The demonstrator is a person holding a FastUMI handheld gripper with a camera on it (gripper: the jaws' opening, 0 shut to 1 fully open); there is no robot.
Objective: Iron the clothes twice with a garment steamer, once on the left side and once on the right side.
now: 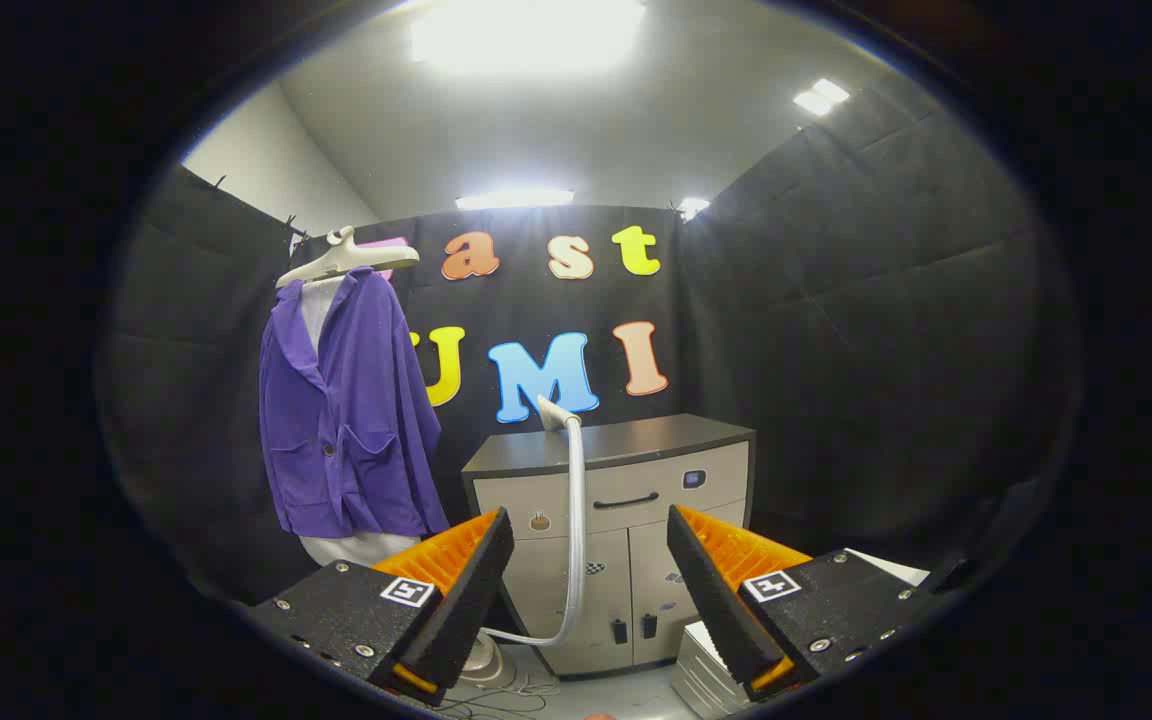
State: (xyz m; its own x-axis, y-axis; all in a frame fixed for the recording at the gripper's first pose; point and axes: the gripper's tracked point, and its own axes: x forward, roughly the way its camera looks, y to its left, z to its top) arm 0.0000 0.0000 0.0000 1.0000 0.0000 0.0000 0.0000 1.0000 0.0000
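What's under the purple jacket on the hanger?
A white form shows below the purple jacket hem and at its collar, under the hanger; the rest is covered. The gripper fingers stand open, holding nothing, far short of it.

Purple jacket point(351, 400) — white steamer hose point(574, 520)

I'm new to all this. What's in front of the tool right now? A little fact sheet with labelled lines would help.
tool: tool, fingers open, holding nothing
garment: purple jacket on a hanger, beyond the left finger
steamer: white hose rising between the fingers, head resting above the cabinet
cabinet: beyond the fingers, doors closed
progress: steamer not yet picked up
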